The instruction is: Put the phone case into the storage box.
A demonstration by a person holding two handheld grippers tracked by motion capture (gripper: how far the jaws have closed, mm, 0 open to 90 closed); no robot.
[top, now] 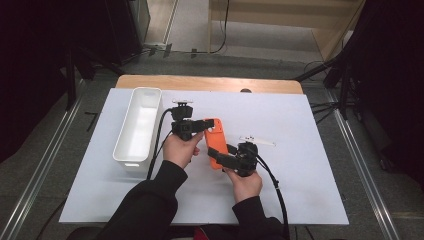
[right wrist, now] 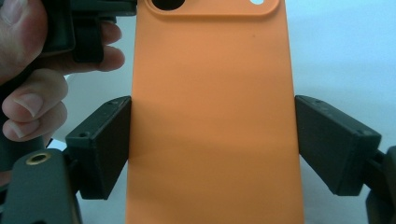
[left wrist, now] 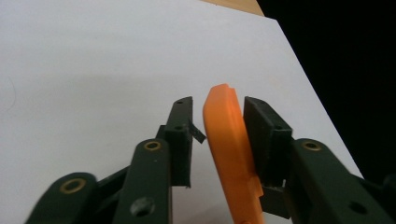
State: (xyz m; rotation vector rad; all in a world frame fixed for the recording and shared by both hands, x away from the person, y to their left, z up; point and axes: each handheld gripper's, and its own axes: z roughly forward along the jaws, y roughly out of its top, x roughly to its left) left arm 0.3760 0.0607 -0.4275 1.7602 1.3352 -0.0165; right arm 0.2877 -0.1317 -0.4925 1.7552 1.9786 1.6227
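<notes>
White sheet (top: 300, 190) on wooden counter (top: 210, 83), grey floor (top: 45, 165); right gripper (top: 226, 154) fingers clamp the orange phone case (top: 216, 142), left gripper (top: 205, 125) fingers apart around it.

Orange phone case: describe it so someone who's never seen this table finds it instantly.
On the white table sheet, look right of the long white bin, between the person's two hands. The orange phone case is held there, the left gripper at its camera end and the right gripper across its sides. It is the one brightly coloured thing.

Orange phone case (right wrist: 212, 116): top and bottom cut by frame edges in right gripper view. Small pale item (top: 257, 140) on worktop, centre-right of high view: too small to identify.
</notes>
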